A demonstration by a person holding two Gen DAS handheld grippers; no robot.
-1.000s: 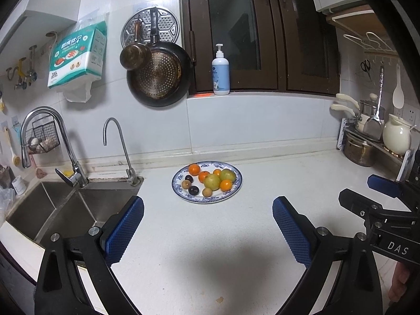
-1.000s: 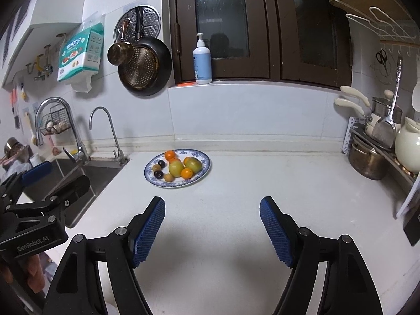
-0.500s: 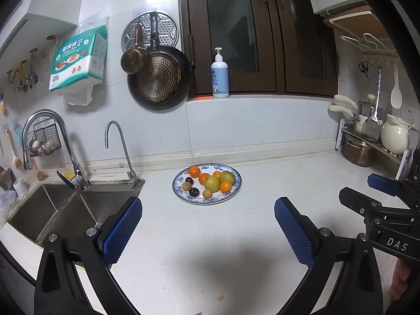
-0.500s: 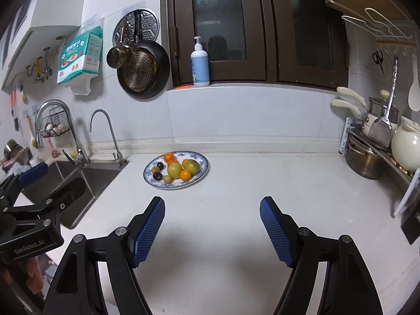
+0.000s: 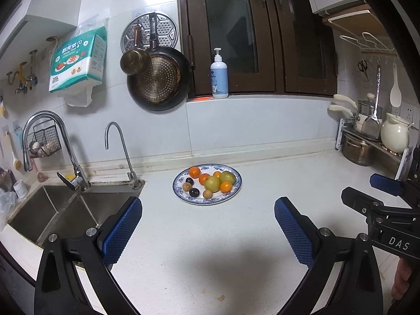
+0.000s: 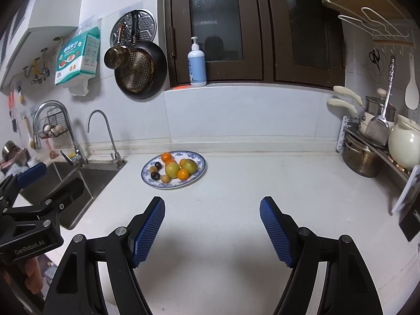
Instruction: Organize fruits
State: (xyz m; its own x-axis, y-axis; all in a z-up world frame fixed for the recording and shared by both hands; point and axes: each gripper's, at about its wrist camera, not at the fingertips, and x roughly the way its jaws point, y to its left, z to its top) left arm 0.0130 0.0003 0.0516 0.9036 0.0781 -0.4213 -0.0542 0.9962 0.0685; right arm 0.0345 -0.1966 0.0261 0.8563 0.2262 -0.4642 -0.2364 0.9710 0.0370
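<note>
A blue-patterned plate (image 5: 235, 193) (image 6: 200, 169) sits on the white counter near the back wall. It holds several fruits: oranges (image 5: 194, 172) (image 6: 166, 156), green-yellow fruits (image 5: 212, 183) (image 6: 172, 169), dark plums (image 5: 194, 191) (image 6: 155, 175) and small brown fruits (image 5: 207, 193). My left gripper (image 5: 207, 232) is open and empty, well in front of the plate. My right gripper (image 6: 212, 228) is open and empty, in front and to the right of the plate. Each gripper shows at the edge of the other's view.
A steel sink (image 5: 52, 210) with two faucets (image 5: 118, 152) lies left of the plate. A rack with pots (image 5: 358, 148) and a cream jug (image 5: 395, 136) stands at the right. Pans (image 5: 157, 78) hang on the wall; a pump bottle (image 5: 219, 76) stands on the sill.
Both views have shifted slightly; the plate sits a little higher and farther in the frames. Both grippers stay open and empty.
</note>
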